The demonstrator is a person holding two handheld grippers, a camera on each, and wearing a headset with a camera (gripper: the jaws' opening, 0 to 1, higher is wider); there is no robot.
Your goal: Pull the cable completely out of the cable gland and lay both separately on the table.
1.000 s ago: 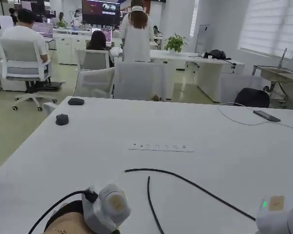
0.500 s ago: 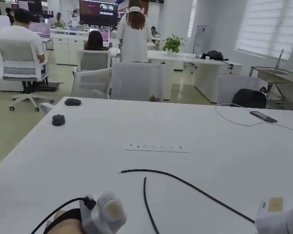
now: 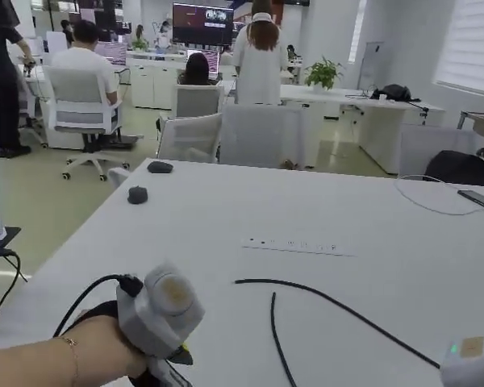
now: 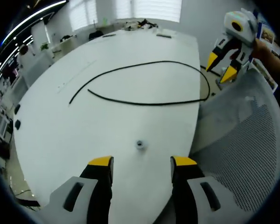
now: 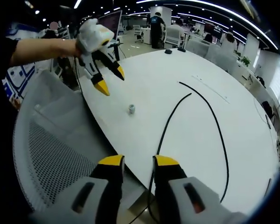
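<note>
The small grey ring-shaped cable gland is sitting alone on the white worktop near its front edge. The long thin black cable is lying in a loose open loop further in, well apart from it. The two are resting separately, as the task wants, so the pulling looks finished. That would explain why the left gripper is hovering just off the worktop edge, its fingers spread wide with nothing between them. It would also explain why the right gripper is hanging back over a grey mesh chair back, its fingers a narrow gap apart and likewise holding nothing. In the right gripper view the gland is lying near the left gripper's yellow tips, not touching them. The gland is too small to make out threads or a nut. In that view the cable's near bend is passing behind the right gripper's fingers, so whether it is overhanging the edge is unclear. The head view is cutting the cable off at its bottom edge. There a hand is gripping the left gripper's body, whose fingers are running out of frame, and the right gripper is cut off at the corner.
</note>
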